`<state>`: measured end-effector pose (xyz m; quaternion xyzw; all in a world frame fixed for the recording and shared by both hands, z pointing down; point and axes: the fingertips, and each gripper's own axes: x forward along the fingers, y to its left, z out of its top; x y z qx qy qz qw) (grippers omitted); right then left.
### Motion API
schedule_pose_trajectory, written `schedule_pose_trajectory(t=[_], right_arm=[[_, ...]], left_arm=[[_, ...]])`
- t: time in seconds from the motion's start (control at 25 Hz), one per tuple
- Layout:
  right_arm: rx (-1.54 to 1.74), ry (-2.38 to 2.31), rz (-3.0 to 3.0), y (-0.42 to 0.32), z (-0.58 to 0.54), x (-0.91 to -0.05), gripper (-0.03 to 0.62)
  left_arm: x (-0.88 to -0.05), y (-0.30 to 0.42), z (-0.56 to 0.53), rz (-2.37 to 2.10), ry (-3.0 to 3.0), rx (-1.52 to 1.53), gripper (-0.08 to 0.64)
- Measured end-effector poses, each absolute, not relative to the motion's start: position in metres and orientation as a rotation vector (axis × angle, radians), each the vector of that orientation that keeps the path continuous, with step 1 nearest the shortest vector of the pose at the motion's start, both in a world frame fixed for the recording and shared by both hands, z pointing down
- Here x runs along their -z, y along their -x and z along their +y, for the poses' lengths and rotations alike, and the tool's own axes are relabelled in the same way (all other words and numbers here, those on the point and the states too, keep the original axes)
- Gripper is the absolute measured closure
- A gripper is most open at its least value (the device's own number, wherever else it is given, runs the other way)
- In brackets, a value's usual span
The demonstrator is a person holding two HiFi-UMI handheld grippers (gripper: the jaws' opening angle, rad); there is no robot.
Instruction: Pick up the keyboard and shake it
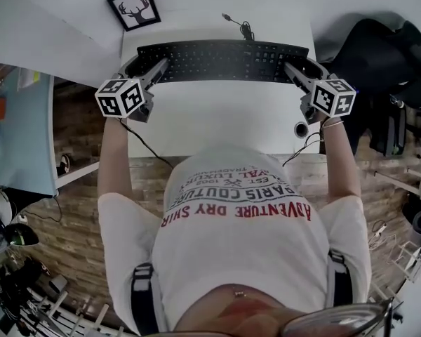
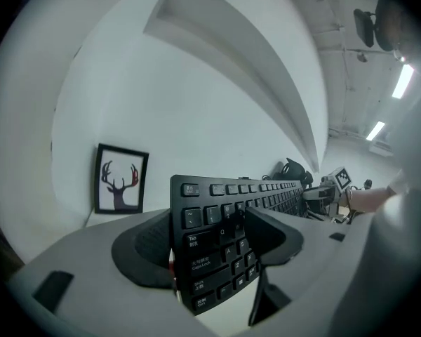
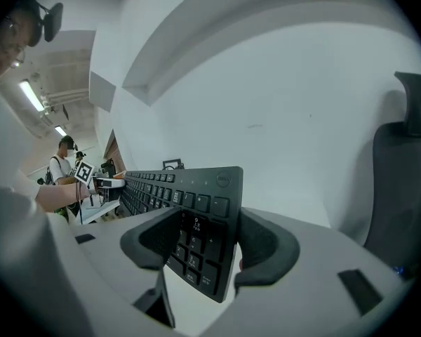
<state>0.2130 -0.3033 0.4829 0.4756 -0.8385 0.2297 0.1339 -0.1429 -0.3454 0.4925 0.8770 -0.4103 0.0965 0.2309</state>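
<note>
I hold the keyboard (image 1: 224, 60) by both ends, over the far part of the white desk (image 1: 217, 128), near the wall. It runs level from left to right, with its keys facing up towards me.

My left gripper (image 1: 156, 69) is clamped on the left end. Its own view shows one pad behind the keyboard and the other pressed on the keys just beside the Tab and Caps Lock column. My right gripper (image 1: 292, 71) is clamped on the right end, across the number pad, again with one pad on the keys and one against the back. Both pairs of jaws stand narrow, only as far apart as the keyboard is thick.

I cannot tell whether the keyboard is clear of the desk.

A cable (image 1: 240, 27) lies on the desk behind the keyboard's rear edge. A framed deer picture (image 1: 135, 8) stands at the far left corner. A black chair (image 1: 379, 55) is off to the right of the desk.
</note>
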Motion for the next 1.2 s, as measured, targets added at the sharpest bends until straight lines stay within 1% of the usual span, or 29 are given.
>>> schedule_pose_trajectory(t=[0.2,0.52,0.76,0.92,1.04,1.2], right_arm=[[-0.516,-1.418,-2.489,-0.218,-0.323,-0.431,0.328],[-0.106,-1.477,-2.613,-0.220,-0.336,-0.354,0.328],[0.143,-1.525,-2.651,-0.221,-0.329,-0.327,0.328],[0.296,-1.556,-2.647,-0.221,-0.323,-0.315,0.328],[0.445,-1.580,-2.638,-0.219,-0.316,-0.301,0.328],[0.653,-1.608,-2.644,-0.214,-0.302,-0.280,0.328]], left_arm=[[-0.432,0.138,-0.364,-1.202,-2.526,-0.195,0.242],[-0.357,0.138,-0.367,-1.339,-2.696,0.004,0.242],[-0.325,0.138,-0.356,-1.400,-2.822,0.113,0.242],[-0.313,0.138,-0.351,-1.364,-2.891,0.110,0.242],[-0.304,0.138,-0.345,-1.354,-2.937,0.118,0.242],[-0.284,0.142,-0.333,-1.401,-3.007,0.206,0.242]])
